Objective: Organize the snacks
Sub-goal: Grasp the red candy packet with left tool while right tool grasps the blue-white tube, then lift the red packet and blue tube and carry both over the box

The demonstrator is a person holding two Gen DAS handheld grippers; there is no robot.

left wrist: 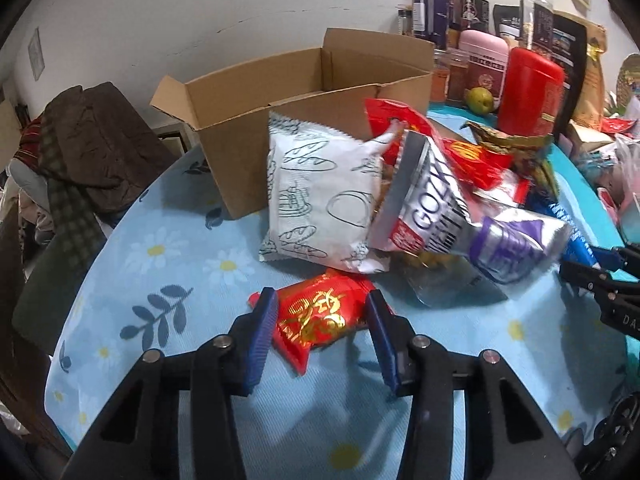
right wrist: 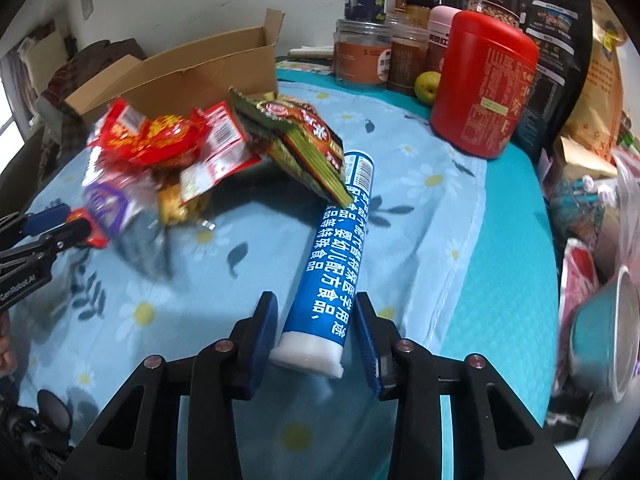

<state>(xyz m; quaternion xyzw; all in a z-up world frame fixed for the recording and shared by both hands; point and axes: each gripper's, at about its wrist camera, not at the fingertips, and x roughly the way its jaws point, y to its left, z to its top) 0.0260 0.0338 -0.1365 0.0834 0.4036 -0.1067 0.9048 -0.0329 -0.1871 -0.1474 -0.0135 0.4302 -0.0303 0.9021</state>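
My left gripper is shut on a small red packet with gold lettering that lies on the blue flowered cloth. My right gripper is shut on the white-capped near end of a long blue tube lying on the same cloth. A pile of snack bags sits behind: a white packet, a silver bag, red packets and a green packet resting on the tube's far end. An open cardboard box stands beyond the pile. The right gripper shows at the left wrist view's right edge.
A red tin, a green pear, several jars and dark pouches line the back and right. A metal can lies at the right edge. Clothes are heaped off the table's left side.
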